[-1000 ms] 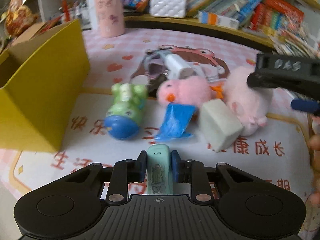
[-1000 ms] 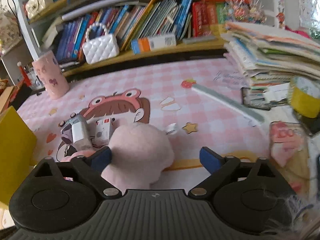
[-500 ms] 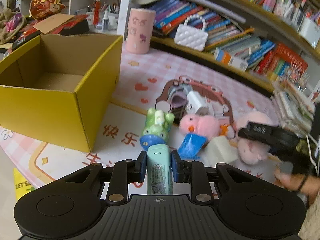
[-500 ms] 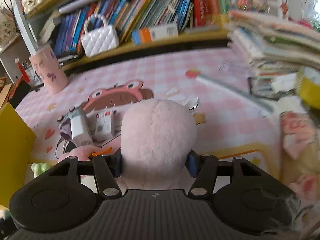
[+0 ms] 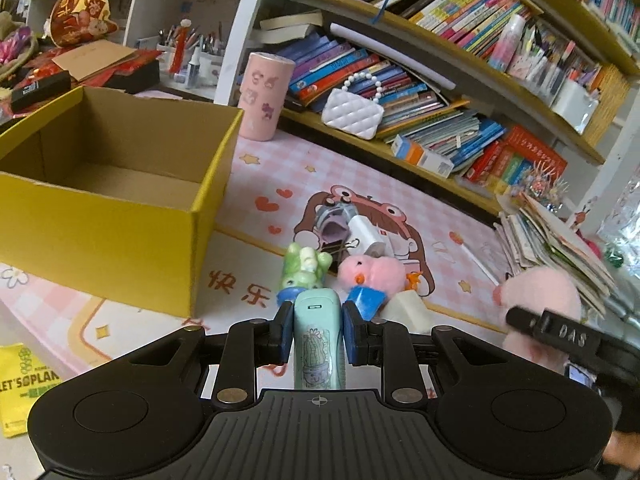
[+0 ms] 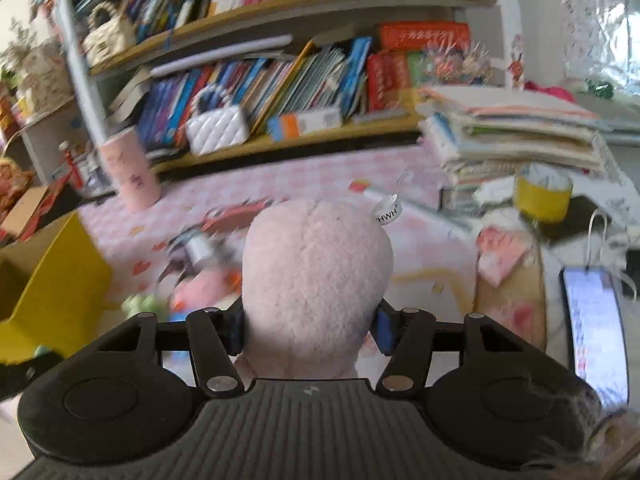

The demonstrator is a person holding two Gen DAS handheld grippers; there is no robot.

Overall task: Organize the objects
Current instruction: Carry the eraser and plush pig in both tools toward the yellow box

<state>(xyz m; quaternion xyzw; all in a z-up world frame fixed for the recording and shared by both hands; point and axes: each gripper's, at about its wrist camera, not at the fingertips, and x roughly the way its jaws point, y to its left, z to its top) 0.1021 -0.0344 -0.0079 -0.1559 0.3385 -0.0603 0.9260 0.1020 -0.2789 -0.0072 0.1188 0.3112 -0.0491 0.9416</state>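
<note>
My left gripper (image 5: 316, 322) is shut on a mint-green case with a cactus sticker (image 5: 318, 344), held above the pink play mat. An open yellow cardboard box (image 5: 120, 248) stands to its left; the part of its floor that shows is bare. My right gripper (image 6: 311, 328) is shut on a pale pink plush toy (image 6: 316, 264), lifted off the mat. From the left wrist view that plush (image 5: 548, 296) hangs at the right. Still on the mat are a green frog toy (image 5: 304, 272), a pink duck plush (image 5: 372, 276), a blue piece (image 5: 366, 302) and a white block (image 5: 408, 310).
A white charger (image 5: 370, 236) and clips lie behind the toys. A pink cup (image 5: 262, 96) and a white quilted purse (image 5: 352, 114) stand by the bookshelf. At the right are a paper stack (image 6: 512, 132), a yellow tape roll (image 6: 542, 196) and a lit phone (image 6: 596, 332).
The right gripper closed on the pink plush and lifted it off the mat. The left gripper rose and drew back with the mint case, bringing the box's inside into view.
</note>
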